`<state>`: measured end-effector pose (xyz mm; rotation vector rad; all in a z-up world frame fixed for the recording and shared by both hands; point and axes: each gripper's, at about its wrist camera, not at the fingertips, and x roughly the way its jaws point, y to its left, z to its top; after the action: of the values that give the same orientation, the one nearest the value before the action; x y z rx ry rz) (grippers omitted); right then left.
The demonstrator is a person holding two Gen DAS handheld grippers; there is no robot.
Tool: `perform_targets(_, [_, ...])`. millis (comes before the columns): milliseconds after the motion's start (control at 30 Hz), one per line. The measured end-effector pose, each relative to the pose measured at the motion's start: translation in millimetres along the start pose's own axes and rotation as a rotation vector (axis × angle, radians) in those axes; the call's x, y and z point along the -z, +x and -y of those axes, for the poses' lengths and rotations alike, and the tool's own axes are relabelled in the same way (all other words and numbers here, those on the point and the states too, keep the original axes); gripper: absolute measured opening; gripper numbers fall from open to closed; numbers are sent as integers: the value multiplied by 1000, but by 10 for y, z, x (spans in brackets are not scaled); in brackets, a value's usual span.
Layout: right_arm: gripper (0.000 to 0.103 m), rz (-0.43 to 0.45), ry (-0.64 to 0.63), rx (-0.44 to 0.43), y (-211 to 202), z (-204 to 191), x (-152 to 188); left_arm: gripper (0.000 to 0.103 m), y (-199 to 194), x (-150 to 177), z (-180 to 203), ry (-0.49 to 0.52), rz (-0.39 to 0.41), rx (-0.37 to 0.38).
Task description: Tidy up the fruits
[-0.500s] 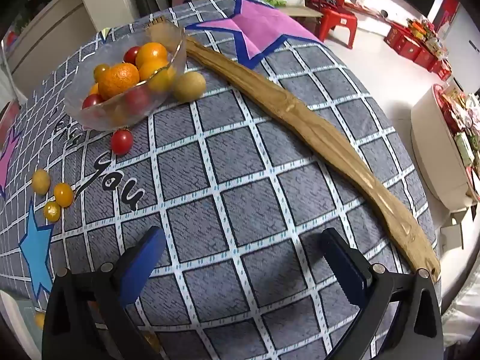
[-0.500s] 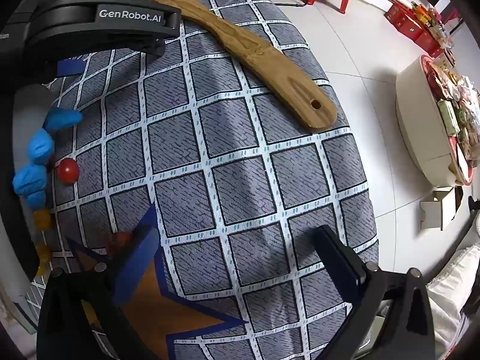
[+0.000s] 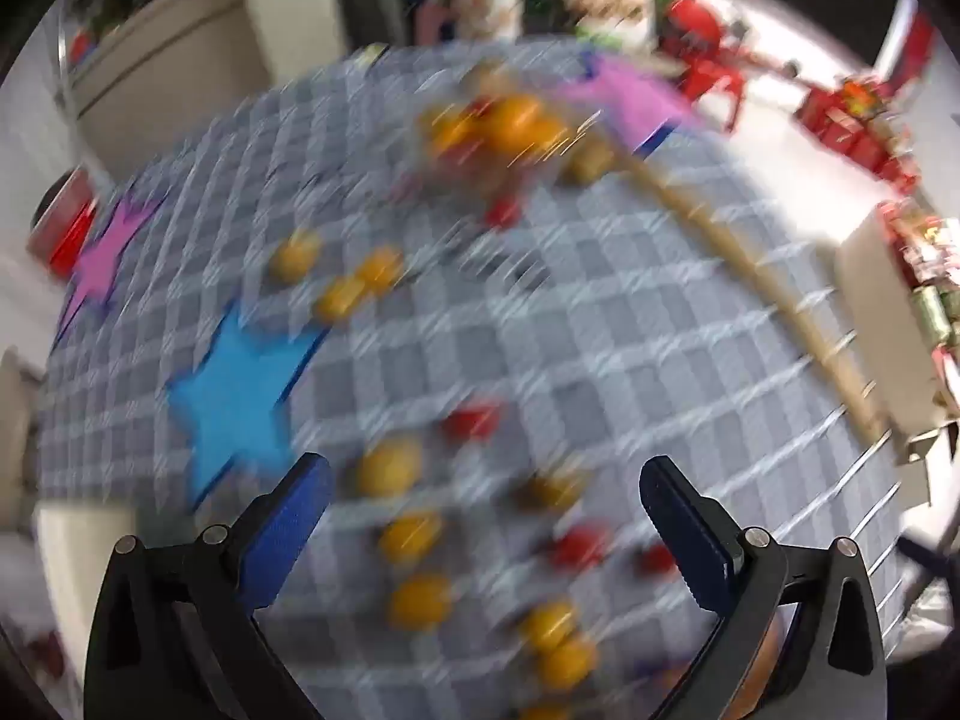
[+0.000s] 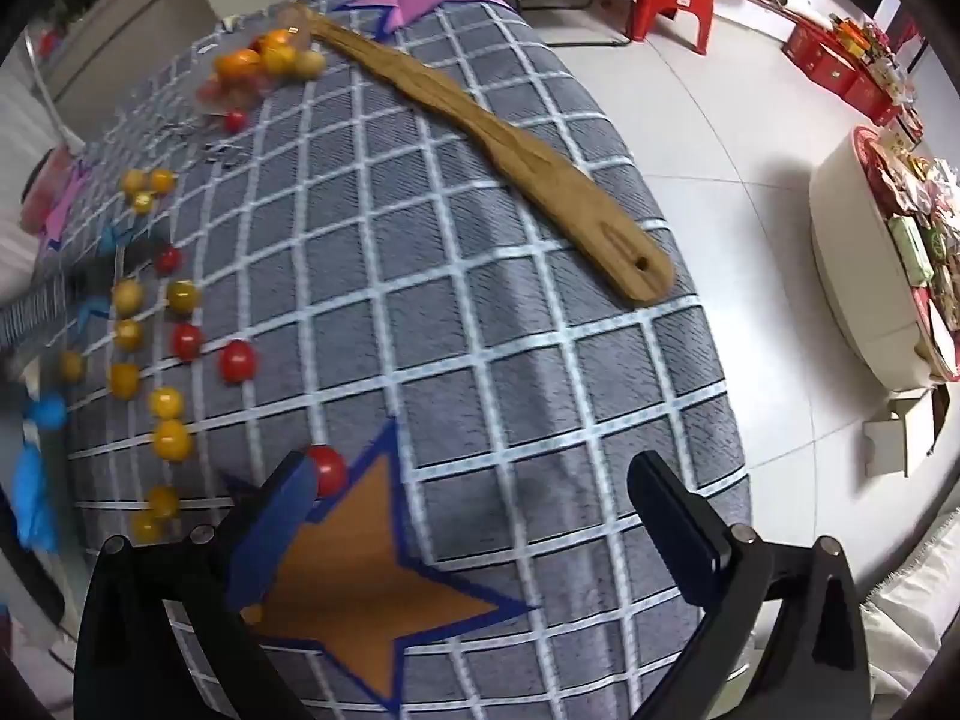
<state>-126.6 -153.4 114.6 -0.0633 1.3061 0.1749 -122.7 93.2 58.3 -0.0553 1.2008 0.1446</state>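
A clear glass bowl [image 4: 240,87] with oranges and tomatoes stands at the table's far side; it shows blurred in the left wrist view [image 3: 504,126]. Several yellow and red cherry tomatoes lie loose on the grey checked cloth, among them a red one [image 4: 239,361] and a yellow one [image 4: 172,439]. My left gripper [image 3: 483,510] is open and empty above loose tomatoes such as a yellow one [image 3: 387,471]. My right gripper [image 4: 471,498] is open and empty over the orange star [image 4: 360,576], with a red tomato [image 4: 327,468] beside its left fingertip.
A long wooden paddle [image 4: 498,138] lies diagonally along the table's right side. A round greenish fruit [image 4: 309,65] sits next to the bowl. The table edge drops to a white tiled floor [image 4: 720,138] on the right. Blue-gloved fingers [image 4: 36,468] show at the left edge.
My left gripper has pulled back fast, blurring its view, and now sees far more loose tomatoes. My right view has also drawn back and up; both grippers stay open.
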Motion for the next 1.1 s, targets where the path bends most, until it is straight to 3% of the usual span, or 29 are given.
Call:
perform_targets(67, [103,7,5,-6,-56,-116,40,103,16,156,-170,-47,-58,-48])
perform_targets(300, [103,-47,5,-39,149,-484,-205,103,141,492,-376,-114,-176,-55])
perform_targets(1100, [103,-101,-25,-52,256,-669,-246,103,68,509,-458,-107,-144,-14])
